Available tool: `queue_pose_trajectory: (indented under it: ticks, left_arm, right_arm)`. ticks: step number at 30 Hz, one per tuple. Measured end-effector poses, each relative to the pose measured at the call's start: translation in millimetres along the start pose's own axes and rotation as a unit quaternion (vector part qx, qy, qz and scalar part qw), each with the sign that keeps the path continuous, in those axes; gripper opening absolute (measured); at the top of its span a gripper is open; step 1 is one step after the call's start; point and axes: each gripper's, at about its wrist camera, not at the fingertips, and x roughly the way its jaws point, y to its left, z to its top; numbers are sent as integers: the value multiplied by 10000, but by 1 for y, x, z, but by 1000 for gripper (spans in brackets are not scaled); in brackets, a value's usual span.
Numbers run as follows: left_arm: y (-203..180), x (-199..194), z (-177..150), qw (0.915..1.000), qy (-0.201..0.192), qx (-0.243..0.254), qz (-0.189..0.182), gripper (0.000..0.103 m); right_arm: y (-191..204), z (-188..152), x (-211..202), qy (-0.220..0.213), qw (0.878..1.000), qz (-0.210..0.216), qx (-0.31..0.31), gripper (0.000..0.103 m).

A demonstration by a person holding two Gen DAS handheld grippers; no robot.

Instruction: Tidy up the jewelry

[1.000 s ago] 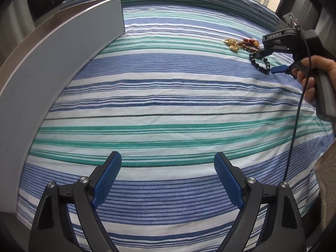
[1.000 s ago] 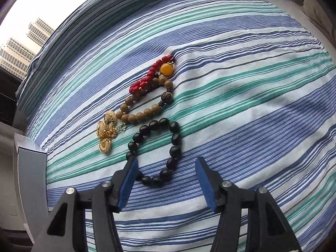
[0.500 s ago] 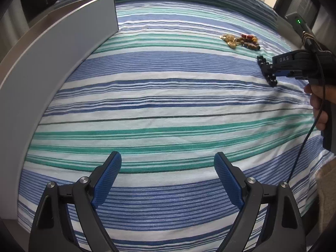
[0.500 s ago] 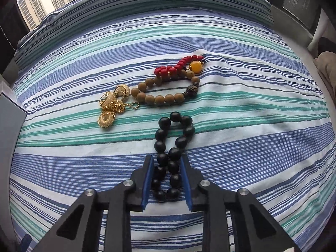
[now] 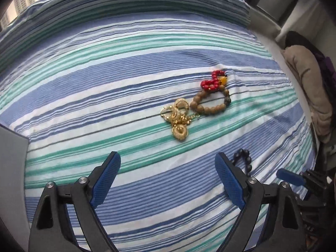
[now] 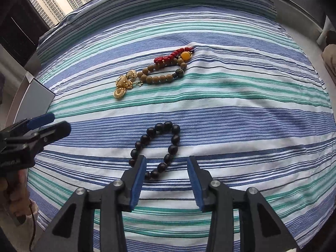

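A black bead bracelet [image 6: 159,147] lies looped on the striped cloth. Its near end sits between the fingers of my right gripper [image 6: 166,166], whose jaws are opening; the right pad stands clear of the beads. Farther back lies a pile: gold jewelry [image 5: 178,119], a wooden bead bracelet [image 5: 210,105] and a red bead bracelet [image 5: 210,83]. My left gripper [image 5: 168,161] hovers wide open just in front of the gold pieces, holding nothing. In the left wrist view the black bracelet [image 5: 244,159] shows beside its right finger.
A grey box [image 6: 35,96] stands at the left edge of the striped cloth [image 6: 231,126]. A beige bundle of fabric [image 5: 304,88] lies off the right side. A window with high-rises [image 6: 63,0] is behind.
The left gripper swept right, from beside the grey box to just in front of the jewelry pile. The right gripper closed on the black bracelet, drew it away from the pile, then parted its jaws.
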Motion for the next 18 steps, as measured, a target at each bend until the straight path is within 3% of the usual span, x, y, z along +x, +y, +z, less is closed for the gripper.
queue_pose_trajectory:
  ticks: [6,8,9,10,11,15,18]
  left_arm:
    - [-17,49,35,9996,227,-54,150,73]
    - [-23,57,36,9993,200,23,310,57]
    - [-26,56,35,9987,62,119,487,42]
    - [-29,55,33,9986,-3,205,491,20]
    - [-30,52,30,9989,-9,221,405,11]
    - [-18,24,2,9994,-69,149,318,9]
    - [4,-10,-39,9995,-105,140,257,9]
  right_arm:
    - [-36,-27,-21,-178,9989,269,354,41]
    - [-43,-36,-22,-153,9987,269,399,42]
    - [-46,-38,-22,-143,9987,259,416,42]
    - [-48,-40,-21,-132,9987,245,427,42]
    - [-49,-43,-20,-122,9986,247,445,42]
    - [-53,-48,-19,-98,9980,350,525,42]
    - [-53,-53,-23,-136,9977,404,525,42]
